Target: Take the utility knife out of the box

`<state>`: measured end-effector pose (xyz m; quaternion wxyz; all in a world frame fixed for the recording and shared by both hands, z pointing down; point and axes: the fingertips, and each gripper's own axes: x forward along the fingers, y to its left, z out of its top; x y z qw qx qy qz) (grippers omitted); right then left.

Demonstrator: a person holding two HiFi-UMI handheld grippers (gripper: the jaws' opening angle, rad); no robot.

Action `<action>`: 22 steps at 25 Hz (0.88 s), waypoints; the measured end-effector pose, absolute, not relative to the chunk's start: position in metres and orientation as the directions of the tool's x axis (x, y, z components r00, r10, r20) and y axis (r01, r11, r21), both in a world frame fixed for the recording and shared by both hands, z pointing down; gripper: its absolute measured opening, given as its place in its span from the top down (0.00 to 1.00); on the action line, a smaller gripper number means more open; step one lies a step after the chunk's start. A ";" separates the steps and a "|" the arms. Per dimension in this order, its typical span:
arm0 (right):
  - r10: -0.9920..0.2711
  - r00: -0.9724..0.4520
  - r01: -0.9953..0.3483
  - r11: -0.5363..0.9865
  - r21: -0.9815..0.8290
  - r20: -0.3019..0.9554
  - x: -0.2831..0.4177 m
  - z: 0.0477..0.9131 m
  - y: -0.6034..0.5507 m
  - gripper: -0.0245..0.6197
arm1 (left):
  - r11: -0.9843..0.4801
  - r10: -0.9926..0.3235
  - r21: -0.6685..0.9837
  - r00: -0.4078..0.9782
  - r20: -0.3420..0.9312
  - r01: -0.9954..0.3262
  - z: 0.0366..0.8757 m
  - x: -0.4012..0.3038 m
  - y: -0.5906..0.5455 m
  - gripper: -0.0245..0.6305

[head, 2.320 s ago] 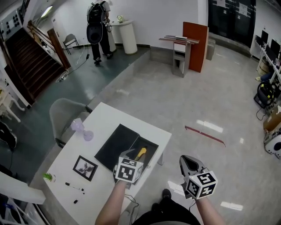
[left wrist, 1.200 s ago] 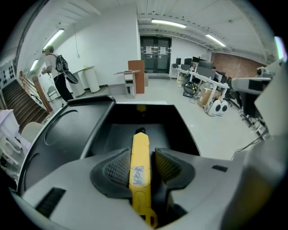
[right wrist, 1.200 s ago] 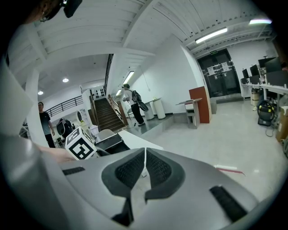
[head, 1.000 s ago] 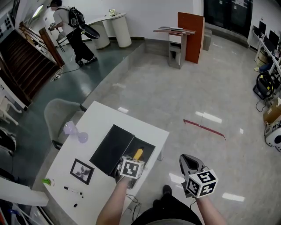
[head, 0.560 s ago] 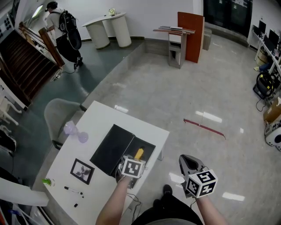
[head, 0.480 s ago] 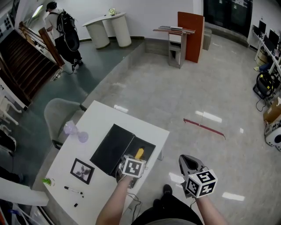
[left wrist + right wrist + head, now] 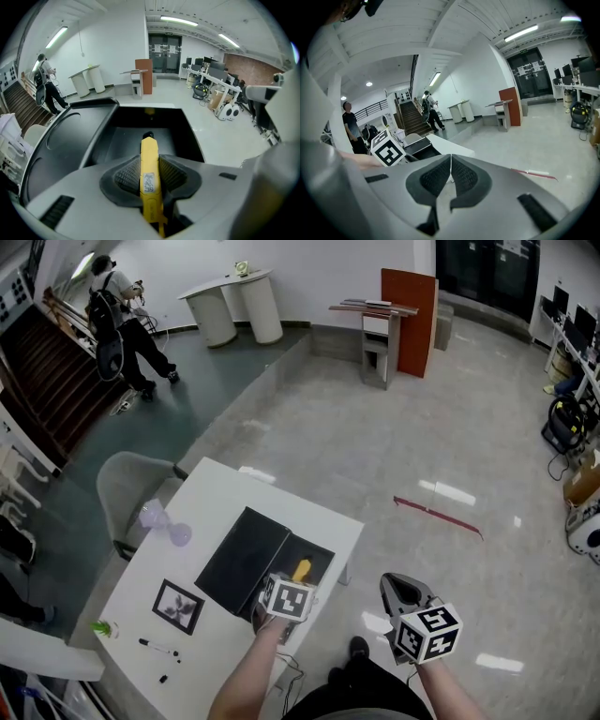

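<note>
A yellow utility knife (image 7: pixel 148 145) lies lengthwise in the open black box (image 7: pixel 187 136), which sits at the near edge of the white table (image 7: pixel 225 498). My left gripper (image 7: pixel 150 159) points steeply down into the box. Its jaws are closing, and both ribbed pads (image 7: pixel 127 174) sit against the knife's sides. From the head view the knife's yellow end (image 7: pixel 301 569) shows just beyond the left gripper (image 7: pixel 292 581), with the box lid (image 7: pixel 242 559) laid open to the left. My right gripper (image 7: pixel 401 589) hangs off the table over the floor, shut and empty (image 7: pixel 450 164).
A framed picture (image 7: pixel 178 603), pens (image 7: pixel 155 645), a small green object (image 7: pixel 101 626) and a purple hourglass shape (image 7: pixel 167 521) lie on the table's left part. A grey chair (image 7: pixel 131 488) stands behind it. A person (image 7: pixel 117 315) stands far back by the stairs.
My left gripper has stayed over the box and the right has not moved. The person at the back has walked left toward the stairs.
</note>
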<state>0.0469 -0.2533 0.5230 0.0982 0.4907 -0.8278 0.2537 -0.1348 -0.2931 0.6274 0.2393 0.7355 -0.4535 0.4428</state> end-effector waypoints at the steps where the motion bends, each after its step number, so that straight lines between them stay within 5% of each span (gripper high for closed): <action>1: -0.762 -0.500 -0.862 0.391 -0.323 0.412 0.047 0.522 -0.253 0.96 | -0.473 -0.461 -0.053 0.196 0.865 -0.879 0.627 -0.135 -0.293 0.78; 22: -0.743 -0.545 -0.835 0.438 -0.334 0.389 0.031 0.513 -0.244 0.96 | -0.433 -0.593 -0.042 0.249 0.766 -0.901 0.585 -0.137 -0.271 0.78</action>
